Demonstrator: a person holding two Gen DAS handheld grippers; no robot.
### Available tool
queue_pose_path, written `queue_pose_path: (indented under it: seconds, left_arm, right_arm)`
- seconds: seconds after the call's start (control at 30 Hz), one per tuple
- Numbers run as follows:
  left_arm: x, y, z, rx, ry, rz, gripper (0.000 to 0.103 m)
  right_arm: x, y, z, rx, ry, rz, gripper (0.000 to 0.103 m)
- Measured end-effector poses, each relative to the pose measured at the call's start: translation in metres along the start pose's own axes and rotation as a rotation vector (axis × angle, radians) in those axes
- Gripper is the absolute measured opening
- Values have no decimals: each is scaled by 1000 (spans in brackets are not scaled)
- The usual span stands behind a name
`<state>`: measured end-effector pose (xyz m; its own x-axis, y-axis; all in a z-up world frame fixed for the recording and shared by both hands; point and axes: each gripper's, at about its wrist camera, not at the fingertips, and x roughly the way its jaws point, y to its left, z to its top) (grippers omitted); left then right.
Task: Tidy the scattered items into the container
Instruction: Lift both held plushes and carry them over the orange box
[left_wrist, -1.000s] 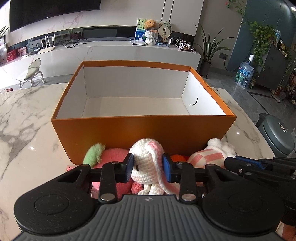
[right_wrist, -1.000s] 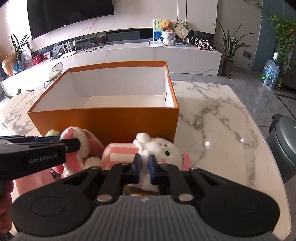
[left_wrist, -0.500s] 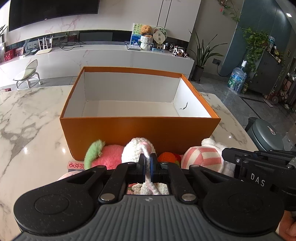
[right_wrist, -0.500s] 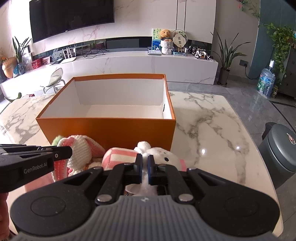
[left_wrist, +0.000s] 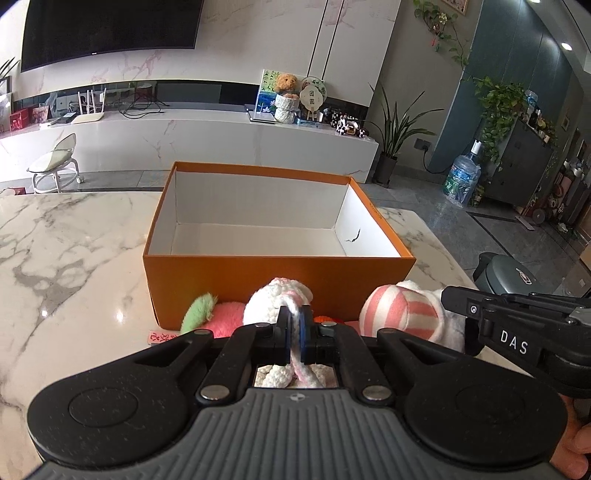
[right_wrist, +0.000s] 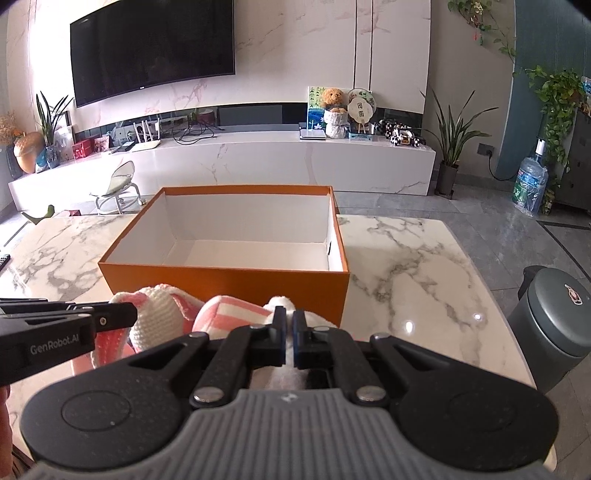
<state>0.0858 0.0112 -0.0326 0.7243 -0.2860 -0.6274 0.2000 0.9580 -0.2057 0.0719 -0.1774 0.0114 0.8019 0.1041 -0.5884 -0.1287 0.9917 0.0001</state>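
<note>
Left wrist view shows the left gripper, jaws pinching the crochet bunny's ear, plus a pink-green plush on the desk; the right view lacks that plush. The right gripper has its jaws pressed on the striped bunny, its head hidden. Both toys sit before the empty orange box.

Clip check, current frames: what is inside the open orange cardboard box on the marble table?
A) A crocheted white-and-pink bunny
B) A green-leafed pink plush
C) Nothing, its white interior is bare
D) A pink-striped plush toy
C: the orange cardboard box shows only bare white floor and walls, while the left gripper pinches the crocheted white-and-pink bunny in front of it.
</note>
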Motion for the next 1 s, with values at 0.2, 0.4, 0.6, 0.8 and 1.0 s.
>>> queue_pose_path:
  seconds: [0.2,0.4,0.6,0.8,1.0]
  left_arm:
    - [-17,-1,11,11,-46,-14,5]
    - [-24,0,28,31,-74,-19,5]
    - [-27,-1,49,49,-100,-34,5]
    - [-23,0,72,61,-127,-40,5]
    - [-15,0,95,85,-145,-30,5]
  right_arm:
    - [-13,1,8,-6,-42,17,3]
    - [-21,4,22,-22,-77,47,3]
    - [-25,5,42,-41,-114,70,3]
    - [-19,9,67,-82,-155,76,2]
    - [-7,14,92,-131,-186,78,2]
